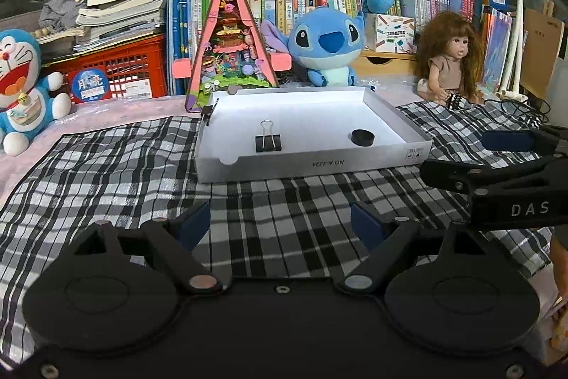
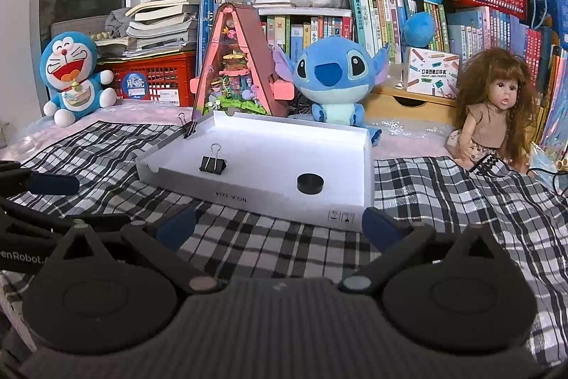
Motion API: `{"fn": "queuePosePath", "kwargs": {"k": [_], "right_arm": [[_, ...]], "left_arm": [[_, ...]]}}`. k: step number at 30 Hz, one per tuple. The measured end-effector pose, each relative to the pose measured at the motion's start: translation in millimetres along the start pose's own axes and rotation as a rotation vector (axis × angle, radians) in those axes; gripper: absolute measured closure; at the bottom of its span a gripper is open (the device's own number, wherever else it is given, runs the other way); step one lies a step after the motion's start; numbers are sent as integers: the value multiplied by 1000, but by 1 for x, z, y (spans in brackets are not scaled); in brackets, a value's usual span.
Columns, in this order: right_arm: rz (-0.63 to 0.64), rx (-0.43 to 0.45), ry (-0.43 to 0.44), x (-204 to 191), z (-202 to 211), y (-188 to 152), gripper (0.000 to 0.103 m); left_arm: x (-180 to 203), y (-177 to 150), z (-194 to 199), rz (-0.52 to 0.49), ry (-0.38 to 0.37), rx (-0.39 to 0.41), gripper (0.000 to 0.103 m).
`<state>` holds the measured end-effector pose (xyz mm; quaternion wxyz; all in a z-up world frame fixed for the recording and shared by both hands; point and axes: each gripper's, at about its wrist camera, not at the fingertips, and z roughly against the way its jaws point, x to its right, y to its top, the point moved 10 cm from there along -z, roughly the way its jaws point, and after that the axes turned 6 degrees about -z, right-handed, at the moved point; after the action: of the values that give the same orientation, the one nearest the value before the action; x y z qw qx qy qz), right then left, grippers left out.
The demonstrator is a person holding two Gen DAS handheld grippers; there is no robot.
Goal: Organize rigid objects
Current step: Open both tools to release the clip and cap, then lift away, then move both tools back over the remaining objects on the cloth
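Shallow white cardboard tray (image 1: 411,126) holds round black puck (image 1: 362,137); metal binder clip (image 1: 268,140).

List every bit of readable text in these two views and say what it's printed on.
"DAS": on the right gripper.
"NO.A-2224", upside down, last digits unsure: front wall of the white box.
"enRobot", cut off: on the left gripper.
"POCKET LABEL PRINTER": on the carton.
Book spines and crate sticker: too small to read.
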<state>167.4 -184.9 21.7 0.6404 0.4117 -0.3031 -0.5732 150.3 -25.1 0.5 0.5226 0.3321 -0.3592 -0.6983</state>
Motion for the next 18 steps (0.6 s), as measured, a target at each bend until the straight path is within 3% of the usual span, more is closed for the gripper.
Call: {"fn": "queuePosePath", "kwargs": {"k": [18], "right_arm": [[-5,61,-36,2,33,-38,0]], "left_arm": [[0,-41,24,16,42,18,17]]}}
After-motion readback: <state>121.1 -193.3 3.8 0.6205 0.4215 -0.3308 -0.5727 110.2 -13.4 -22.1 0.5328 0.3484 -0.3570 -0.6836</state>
